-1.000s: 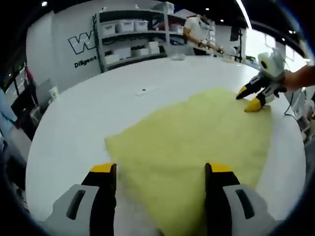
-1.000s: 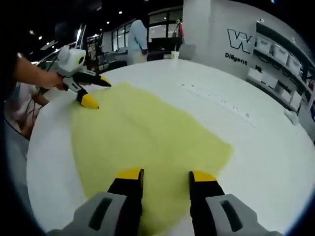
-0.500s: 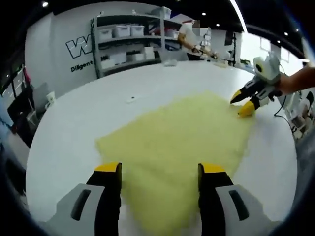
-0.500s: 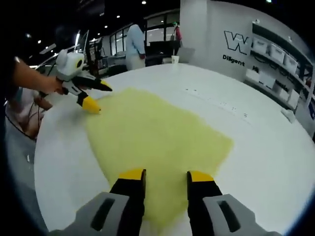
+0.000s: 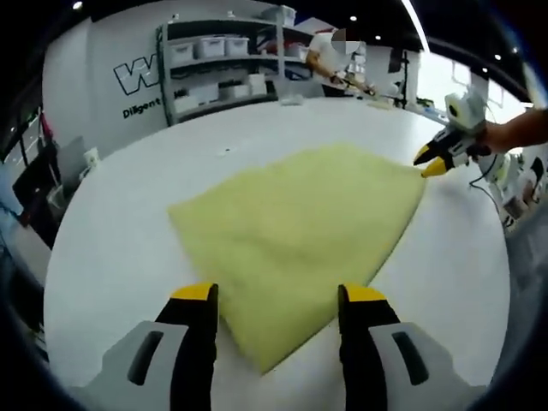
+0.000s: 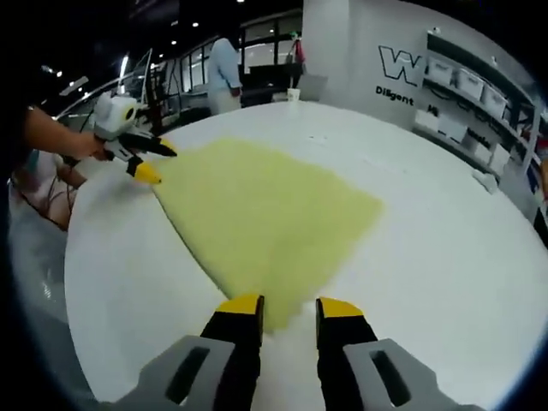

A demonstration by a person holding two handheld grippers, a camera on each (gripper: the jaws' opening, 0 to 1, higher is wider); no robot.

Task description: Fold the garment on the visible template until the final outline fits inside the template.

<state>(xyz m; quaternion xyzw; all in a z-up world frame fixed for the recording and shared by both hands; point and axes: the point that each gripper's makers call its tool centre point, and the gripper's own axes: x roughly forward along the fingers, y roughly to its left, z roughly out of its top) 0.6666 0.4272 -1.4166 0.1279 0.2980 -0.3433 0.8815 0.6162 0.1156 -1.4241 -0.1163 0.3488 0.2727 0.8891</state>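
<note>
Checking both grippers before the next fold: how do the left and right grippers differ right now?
The left gripper stands with jaws wide apart over the yellow garment's near corner; the right gripper has a narrower gap, at the tip of another corner. Shared: both have black jaws with yellow tips, are open, and hold nothing, above the white table.

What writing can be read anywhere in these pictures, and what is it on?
"W": large outlined letter on the wall, cut off by the shelves.
"Diligent": smaller word under it; reads "Diligent" or close, slightly blurred.
The bins' labels are too small to read.
</note>
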